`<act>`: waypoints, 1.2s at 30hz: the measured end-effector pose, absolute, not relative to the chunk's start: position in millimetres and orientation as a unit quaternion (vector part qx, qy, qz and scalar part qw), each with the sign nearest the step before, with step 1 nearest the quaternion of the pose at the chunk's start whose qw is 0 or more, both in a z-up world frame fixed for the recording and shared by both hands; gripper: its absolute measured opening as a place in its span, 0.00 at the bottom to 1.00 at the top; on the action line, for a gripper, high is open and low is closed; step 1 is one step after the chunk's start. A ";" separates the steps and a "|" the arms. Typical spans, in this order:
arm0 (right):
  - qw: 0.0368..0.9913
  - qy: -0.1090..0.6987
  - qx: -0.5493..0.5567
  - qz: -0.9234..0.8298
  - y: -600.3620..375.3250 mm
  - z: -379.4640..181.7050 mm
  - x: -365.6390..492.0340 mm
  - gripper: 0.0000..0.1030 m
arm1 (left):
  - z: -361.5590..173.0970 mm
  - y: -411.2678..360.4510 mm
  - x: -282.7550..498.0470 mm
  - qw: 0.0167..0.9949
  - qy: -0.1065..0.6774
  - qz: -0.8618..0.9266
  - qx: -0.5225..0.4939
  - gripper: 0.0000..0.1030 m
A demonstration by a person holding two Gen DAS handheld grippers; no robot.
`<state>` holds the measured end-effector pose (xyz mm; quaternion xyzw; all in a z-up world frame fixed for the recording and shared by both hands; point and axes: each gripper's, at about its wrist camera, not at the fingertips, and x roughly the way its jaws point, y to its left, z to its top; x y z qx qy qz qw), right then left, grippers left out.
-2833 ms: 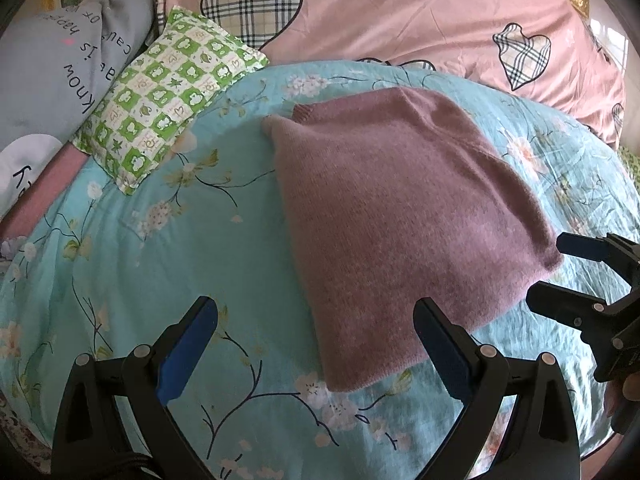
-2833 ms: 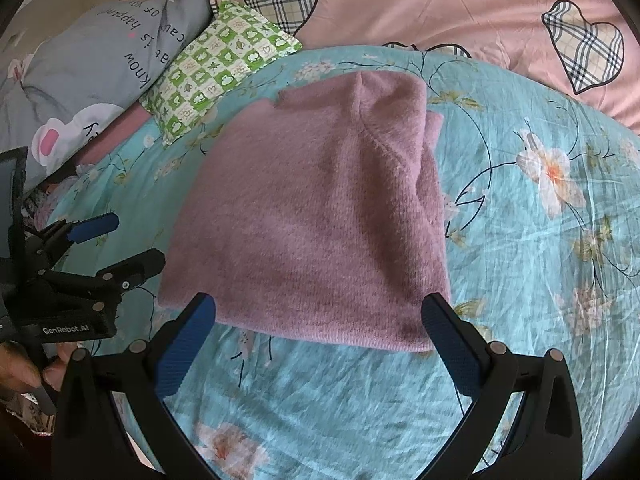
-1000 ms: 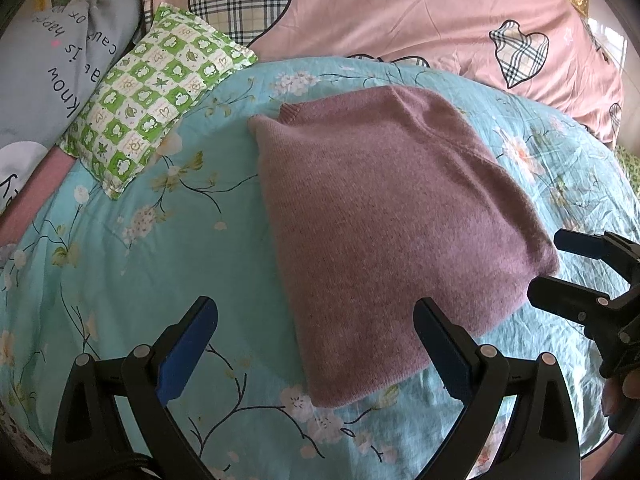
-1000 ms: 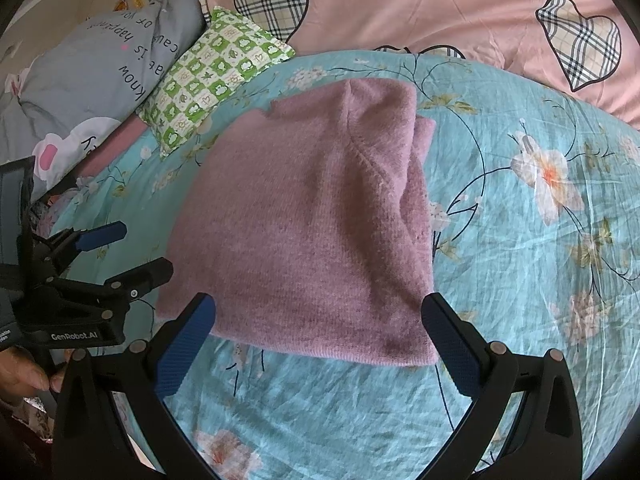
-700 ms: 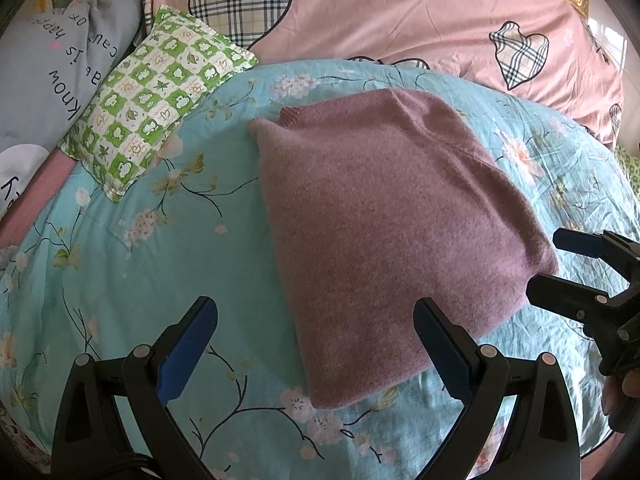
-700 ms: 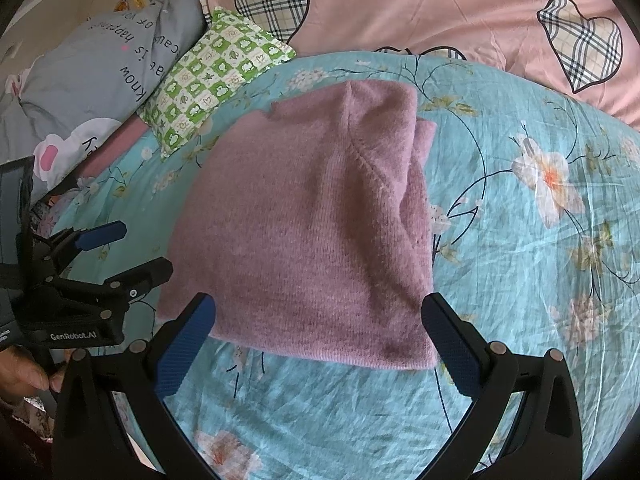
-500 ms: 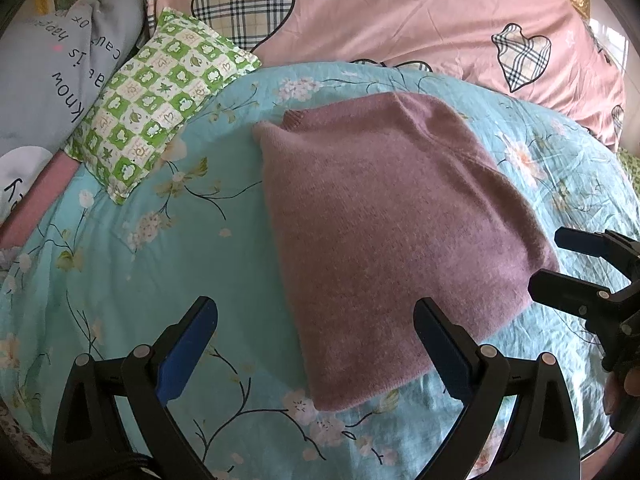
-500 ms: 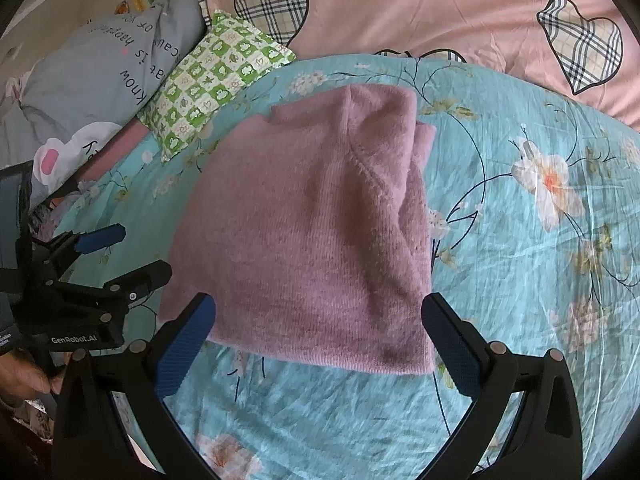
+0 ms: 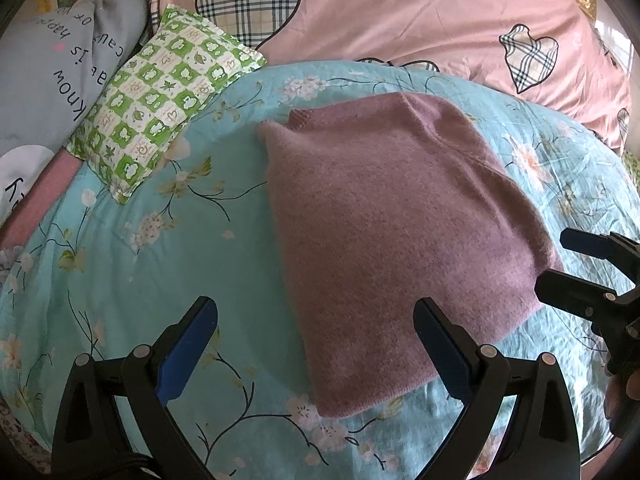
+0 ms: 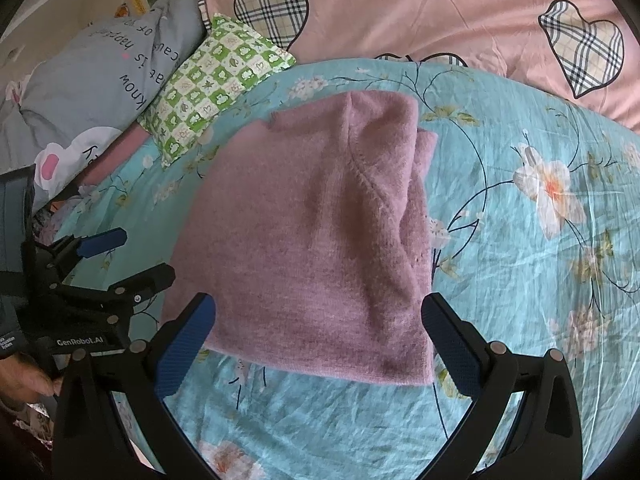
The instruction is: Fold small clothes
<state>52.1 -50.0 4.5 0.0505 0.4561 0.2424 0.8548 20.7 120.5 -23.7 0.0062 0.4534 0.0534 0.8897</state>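
Left wrist view first: I've got the mauve sweater (image 9: 392, 232) lying flat on the turquoise floral bedsheet (image 9: 168, 264), already folded into a rough rectangle, its near corner pointing toward me. My left gripper (image 9: 316, 344) hangs just off that near corner with jaws spread wide and nothing between them. My right gripper (image 9: 568, 268) sits just off the sweater's right corner, jaws apart as well, holding nothing.

From the right wrist view, the sweater (image 10: 320, 232) fills the middle and its near hem lies between my open right gripper (image 10: 320, 340) fingers, apart from them. A loose layer pokes out along the sweater's right edge, and a seam ridge runs up the top panel. The green checked pillow (image 10: 216, 80) lies beyond the sweater's far left corner, with the pink heart quilt (image 10: 440, 12) behind that.

Risks as I see them: the knit looks thick and soft, so if I pinch only the top layer at the hem, the layers underneath could stay behind and the fold could slide open. If my two grippers lift unevenly, that protruding right layer could spill out further. The sheet is wrinkly too, and I could snag it along with the hem.

Against 2.8 seconds back, barely anything differs: the sweater holds the same shape, both jaws are as wide as before, and only the framing has drifted slightly.
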 end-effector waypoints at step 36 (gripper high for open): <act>0.856 0.456 0.061 0.236 -52.8 7.3 64.3 1.00 | -14.5 129.0 23.4 0.894 0.446 0.054 0.002 0.96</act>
